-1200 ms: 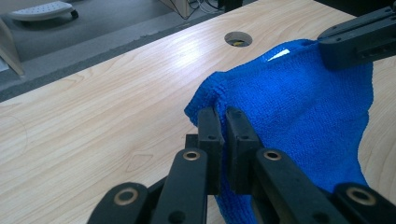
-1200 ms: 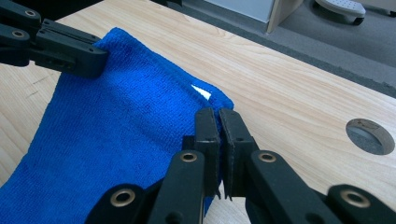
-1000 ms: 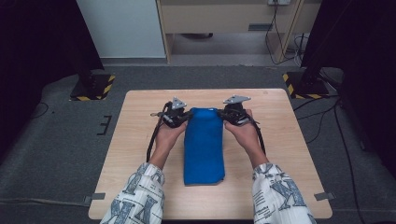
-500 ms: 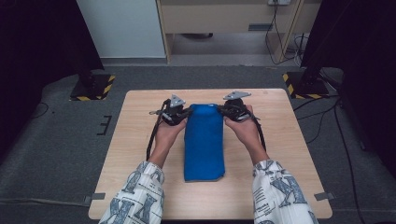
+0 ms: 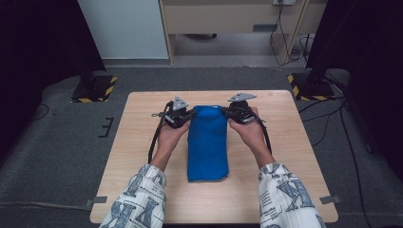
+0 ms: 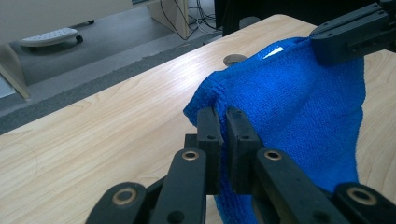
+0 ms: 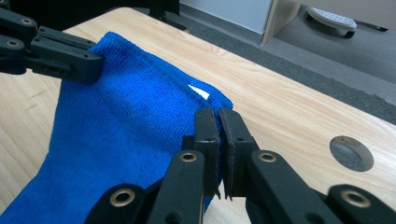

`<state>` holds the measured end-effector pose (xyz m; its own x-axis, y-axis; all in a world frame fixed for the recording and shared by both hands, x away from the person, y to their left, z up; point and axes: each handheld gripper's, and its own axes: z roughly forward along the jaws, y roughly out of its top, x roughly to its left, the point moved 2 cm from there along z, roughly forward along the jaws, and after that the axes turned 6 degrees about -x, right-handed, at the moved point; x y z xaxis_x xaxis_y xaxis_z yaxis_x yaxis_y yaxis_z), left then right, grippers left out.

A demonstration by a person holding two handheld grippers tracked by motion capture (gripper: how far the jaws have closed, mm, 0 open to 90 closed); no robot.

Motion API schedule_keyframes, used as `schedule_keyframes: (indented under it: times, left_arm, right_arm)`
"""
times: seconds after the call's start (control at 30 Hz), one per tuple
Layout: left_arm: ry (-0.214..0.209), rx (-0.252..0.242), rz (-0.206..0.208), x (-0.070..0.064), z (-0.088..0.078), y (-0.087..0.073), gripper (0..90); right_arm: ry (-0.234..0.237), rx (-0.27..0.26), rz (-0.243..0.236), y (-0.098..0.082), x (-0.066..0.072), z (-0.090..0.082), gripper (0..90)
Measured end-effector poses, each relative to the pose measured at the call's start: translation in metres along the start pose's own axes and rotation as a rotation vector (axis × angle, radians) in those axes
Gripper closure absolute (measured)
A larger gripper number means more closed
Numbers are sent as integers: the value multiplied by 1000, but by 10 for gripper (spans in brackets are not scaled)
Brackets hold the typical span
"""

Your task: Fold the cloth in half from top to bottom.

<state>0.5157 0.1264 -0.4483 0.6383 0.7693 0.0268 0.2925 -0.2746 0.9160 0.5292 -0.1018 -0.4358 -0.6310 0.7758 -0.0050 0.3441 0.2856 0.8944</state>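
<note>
At table (image 5: pixel 142 190) centre, folded blue towel (image 5: pixel 207 147) lies lengthwise, 12-to-6. L gripper (image 5: pixel 189 114) clamped on far corner at approx 11 o'clock, R gripper (image 5: pixel 225 111) clamped on corner at 1; jaws closed to cloth thickness. Far edge raised & taut btwn them, judged ready for next fold

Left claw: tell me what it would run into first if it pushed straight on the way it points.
The left claw is already shut on a corner of the blue towel, so the towel comes first. Beyond it, probably the right claw holding the opposite corner, though depth is unclear.
</note>
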Motion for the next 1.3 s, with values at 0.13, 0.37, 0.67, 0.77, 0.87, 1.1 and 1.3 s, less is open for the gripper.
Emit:
schedule_keyframes:
  times: [0.13, 0.37, 0.67, 0.77, 0.87, 1.1, 1.3]
  left_arm:
    - [-6, 4, 13, -1, -3, -3, 853]
    - [-22, -6, 21, -7, -9, -8, 850]
    - [-42, -12, 23, -16, -16, -16, 846]
    - [-47, -14, 18, -18, -19, -21, 845]
    - [-53, -19, 11, -20, -22, -26, 845]
    - [-63, -9, 14, -26, -32, -38, 843]
    - [-77, -9, 5, -31, -38, -47, 840]
  right_arm:
    - [11, 2, -9, -6, 4, -3, 867]
    - [23, -6, -15, -11, 9, -11, 867]
    - [42, -7, -17, -24, 16, -22, 865]
    - [51, -8, -15, -29, 19, -25, 864]
    - [61, -7, -27, -34, 24, -29, 864]
    - [89, 1, -36, -49, 35, -33, 860]
    - [99, 4, -42, -55, 39, -37, 860]
